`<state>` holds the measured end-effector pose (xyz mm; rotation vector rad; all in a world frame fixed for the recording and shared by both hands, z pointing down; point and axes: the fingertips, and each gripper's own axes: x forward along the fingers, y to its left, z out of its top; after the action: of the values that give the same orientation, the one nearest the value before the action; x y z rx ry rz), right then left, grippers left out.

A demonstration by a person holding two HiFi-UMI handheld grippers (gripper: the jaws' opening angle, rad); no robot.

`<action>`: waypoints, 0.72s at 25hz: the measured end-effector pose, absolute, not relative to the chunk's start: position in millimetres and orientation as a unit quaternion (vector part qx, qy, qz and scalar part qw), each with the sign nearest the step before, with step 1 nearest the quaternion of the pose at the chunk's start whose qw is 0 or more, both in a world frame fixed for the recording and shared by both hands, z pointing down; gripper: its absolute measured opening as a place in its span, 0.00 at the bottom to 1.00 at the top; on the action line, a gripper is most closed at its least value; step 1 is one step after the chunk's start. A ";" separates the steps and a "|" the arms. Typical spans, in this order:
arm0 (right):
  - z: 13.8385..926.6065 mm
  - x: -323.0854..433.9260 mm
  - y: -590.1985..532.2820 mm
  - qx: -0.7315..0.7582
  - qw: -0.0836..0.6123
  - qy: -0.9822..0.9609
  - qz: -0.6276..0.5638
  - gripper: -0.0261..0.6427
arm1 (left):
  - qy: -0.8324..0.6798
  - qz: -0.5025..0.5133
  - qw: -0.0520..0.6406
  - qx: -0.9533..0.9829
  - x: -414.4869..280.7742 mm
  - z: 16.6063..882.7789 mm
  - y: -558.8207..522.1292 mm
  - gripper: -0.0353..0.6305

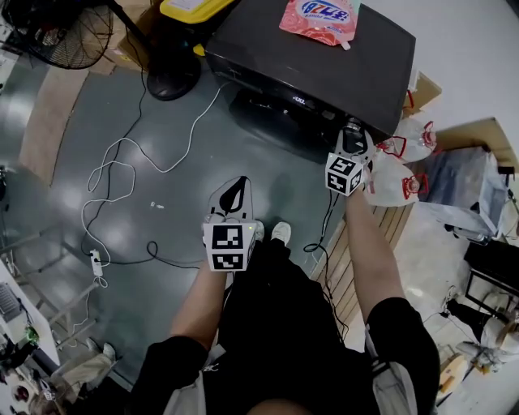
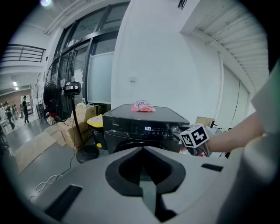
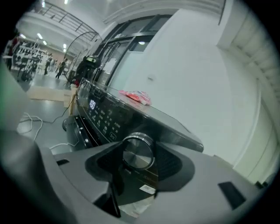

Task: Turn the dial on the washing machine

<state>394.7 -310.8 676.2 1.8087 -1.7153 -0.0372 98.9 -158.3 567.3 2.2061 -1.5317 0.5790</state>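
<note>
From above, the right tool (image 1: pixel 352 139) reaches far out to the dial (image 1: pixel 353 128) at the right front corner of the washing machine (image 1: pixel 324 65). The left tool (image 1: pixel 233 190) hangs near the body.

In the left gripper view its jaws are pressed together and empty.

In the right gripper view the dial faces the tool squarely, pinched between wide jaws.

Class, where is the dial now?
In the right gripper view the dial sits clamped between the right gripper's jaws, at the right end of the washing machine's front.

Pouch (image 1: pixel 319 19) atop washer (image 1: pixel 324 77), fan (image 1: pixel 65 32) L.
</note>
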 end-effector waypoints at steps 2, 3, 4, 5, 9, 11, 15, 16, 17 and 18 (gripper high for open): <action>674.6 396.1 -310.5 0.695 0.292 -0.657 0.017 0.39 | -0.548 0.206 0.196 0.787 98.8 565.1 -159.3 0.07; 674.0 396.7 -310.3 0.697 0.284 -0.658 0.027 0.39 | -0.548 0.206 0.196 0.786 99.2 564.1 -159.8 0.07; 673.7 397.3 -310.1 0.698 0.281 -0.658 0.030 0.39 | -0.549 0.207 0.196 0.786 99.7 563.5 -160.3 0.07; 673.6 397.8 -309.9 0.698 0.280 -0.658 0.030 0.39 | -0.549 0.207 0.196 0.786 100.2 563.1 -160.7 0.07; 672.8 397.8 -309.1 0.699 0.278 -0.658 0.026 0.39 | -0.550 0.207 0.195 0.785 101.2 561.1 -162.3 0.07; 672.9 397.2 -308.9 0.701 0.272 -0.659 0.026 0.39 | -0.549 0.208 0.195 0.786 101.3 561.1 -163.0 0.07; 675.3 396.7 -310.8 0.704 0.244 -0.666 0.035 0.39 | -0.547 0.209 0.195 0.786 102.9 562.4 -164.8 0.07; 675.5 396.9 -311.3 0.705 0.236 -0.668 0.040 0.39 | -0.547 0.210 0.194 0.787 103.8 562.4 -165.0 0.07; 675.5 397.8 -311.6 0.707 0.227 -0.669 0.046 0.39 | -0.547 0.211 0.194 0.787 104.8 562.3 -165.1 0.07; 676.0 399.4 -311.7 0.710 0.214 -0.669 0.058 0.39 | -0.547 0.212 0.193 0.787 105.8 562.1 -165.1 0.07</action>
<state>399.4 -311.7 676.0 1.9691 -1.8553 0.1606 105.8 -165.1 562.1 2.2068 -1.5337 0.5940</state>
